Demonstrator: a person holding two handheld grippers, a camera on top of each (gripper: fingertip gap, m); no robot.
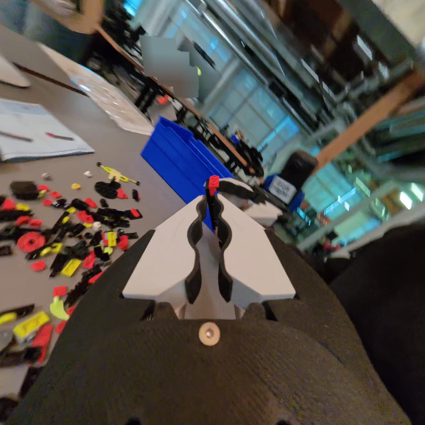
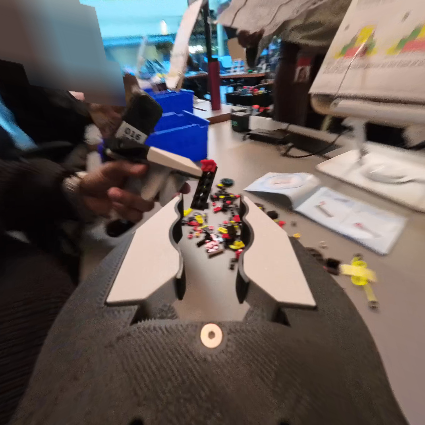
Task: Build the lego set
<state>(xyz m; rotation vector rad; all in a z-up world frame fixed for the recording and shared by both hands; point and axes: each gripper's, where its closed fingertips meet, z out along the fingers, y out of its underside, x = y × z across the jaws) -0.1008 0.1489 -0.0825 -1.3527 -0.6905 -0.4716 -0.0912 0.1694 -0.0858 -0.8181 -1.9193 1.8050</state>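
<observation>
Left tool [image 1: 210, 202] clenched on black strip [image 1: 212, 207] with red brick [image 1: 213, 181] on top, held above surface [image 2: 253, 161]. Right tool [image 2: 210, 207] released, empty. Risk: thin edge grip lets strip twist or drop into loose pieces [image 2: 216, 230].

**Bright room, smeared frames**

Cool daylight from the far windows [image 1: 259, 115] washes both views, with no hard shadows on the table [image 2: 232, 147]. Wide-angle bending curves the edges. Motion blur softens the background, the scattered bricks [image 1: 69, 230] and the booklet [image 2: 333, 207]; the near gripper bodies stay fairly sharp.
</observation>
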